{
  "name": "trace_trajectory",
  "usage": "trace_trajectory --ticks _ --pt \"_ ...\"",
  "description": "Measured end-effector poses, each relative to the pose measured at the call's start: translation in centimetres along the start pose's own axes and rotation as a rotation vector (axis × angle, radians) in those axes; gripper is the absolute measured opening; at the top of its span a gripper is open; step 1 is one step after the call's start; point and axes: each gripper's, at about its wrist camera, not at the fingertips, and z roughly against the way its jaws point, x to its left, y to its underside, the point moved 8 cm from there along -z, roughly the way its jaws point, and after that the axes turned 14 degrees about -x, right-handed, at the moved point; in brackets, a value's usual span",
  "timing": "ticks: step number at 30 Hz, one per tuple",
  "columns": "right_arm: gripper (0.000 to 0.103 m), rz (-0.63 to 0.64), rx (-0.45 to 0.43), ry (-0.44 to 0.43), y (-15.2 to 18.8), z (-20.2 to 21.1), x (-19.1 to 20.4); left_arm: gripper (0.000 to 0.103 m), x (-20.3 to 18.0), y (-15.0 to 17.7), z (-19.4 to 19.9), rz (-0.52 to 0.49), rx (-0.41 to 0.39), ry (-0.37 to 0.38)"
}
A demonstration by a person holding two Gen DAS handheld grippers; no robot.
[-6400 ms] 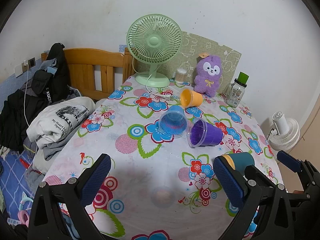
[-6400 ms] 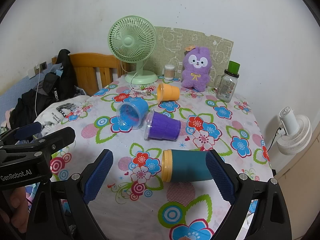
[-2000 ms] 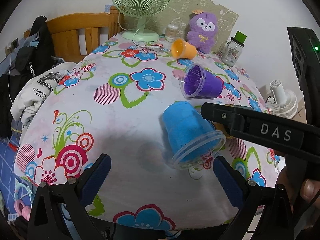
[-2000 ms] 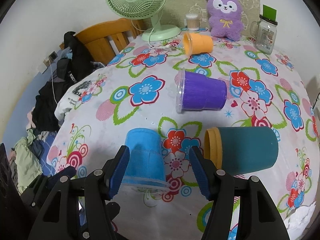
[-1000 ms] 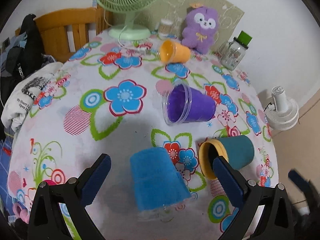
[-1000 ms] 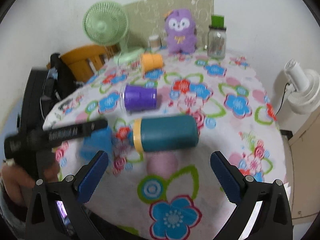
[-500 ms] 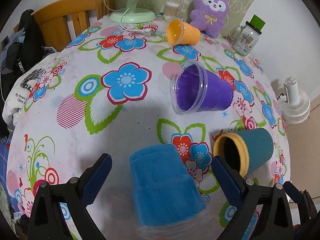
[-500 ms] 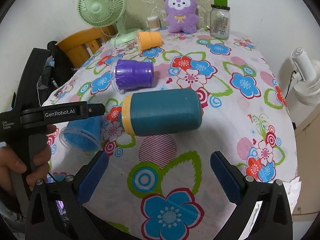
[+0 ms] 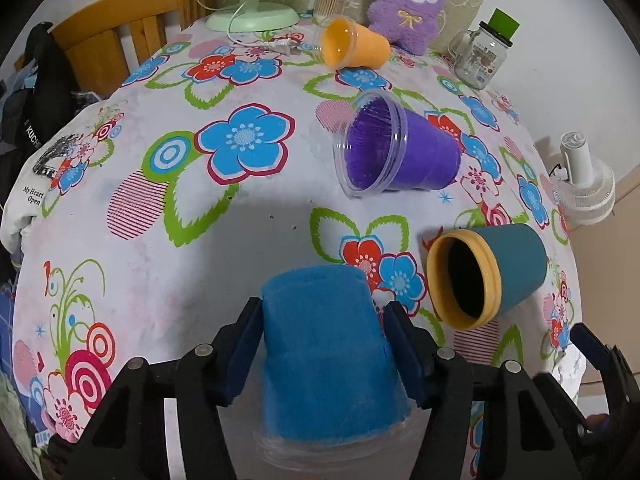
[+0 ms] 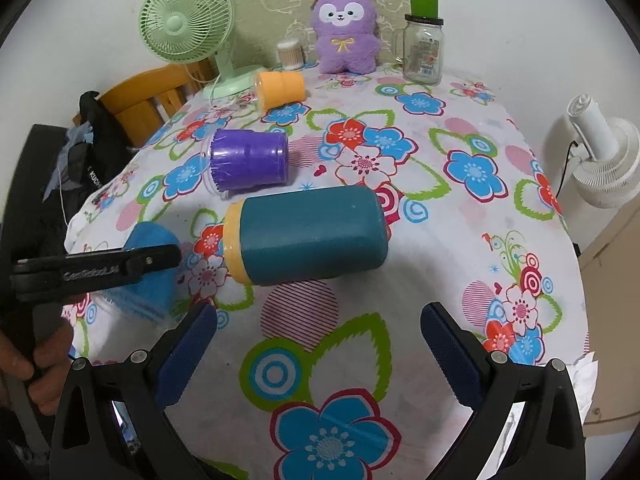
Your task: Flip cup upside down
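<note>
A blue cup (image 9: 324, 356) stands upside down near the table's front edge, its clear rim toward me. My left gripper (image 9: 322, 354) is shut on its sides, one pad on each side. It also shows in the right wrist view (image 10: 150, 268), partly behind the left gripper's black arm (image 10: 96, 268). A teal cup with a yellow rim (image 9: 486, 274) lies on its side to the right; in the right wrist view (image 10: 308, 236) it lies ahead of my open, empty right gripper (image 10: 318, 354). A purple cup (image 9: 396, 152) and an orange cup (image 9: 354, 46) also lie on their sides.
The table has a flowered cloth (image 9: 180, 184). At the back stand a green fan (image 10: 188, 28), a purple plush toy (image 10: 346, 36), a glass jar with a green lid (image 10: 424, 50) and a small container (image 10: 290, 56). A white fan (image 10: 600, 160) stands off the right edge, clothes (image 9: 32, 128) to the left.
My left gripper has closed from wide open onto the upside-down blue cup. My right gripper has stayed open in front of the teal cup.
</note>
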Motion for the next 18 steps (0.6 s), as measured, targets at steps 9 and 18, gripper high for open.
trace_trajectory --ticks 9,18 --pt "0.103 0.02 -0.018 -0.001 -0.6 0.1 0.7 0.056 0.2 -0.4 2.8 -0.016 -0.061 0.009" --pt "0.103 0.047 -0.022 -0.015 -0.6 0.3 1.8 0.055 0.3 -0.3 3.7 -0.017 -0.078 0.012"
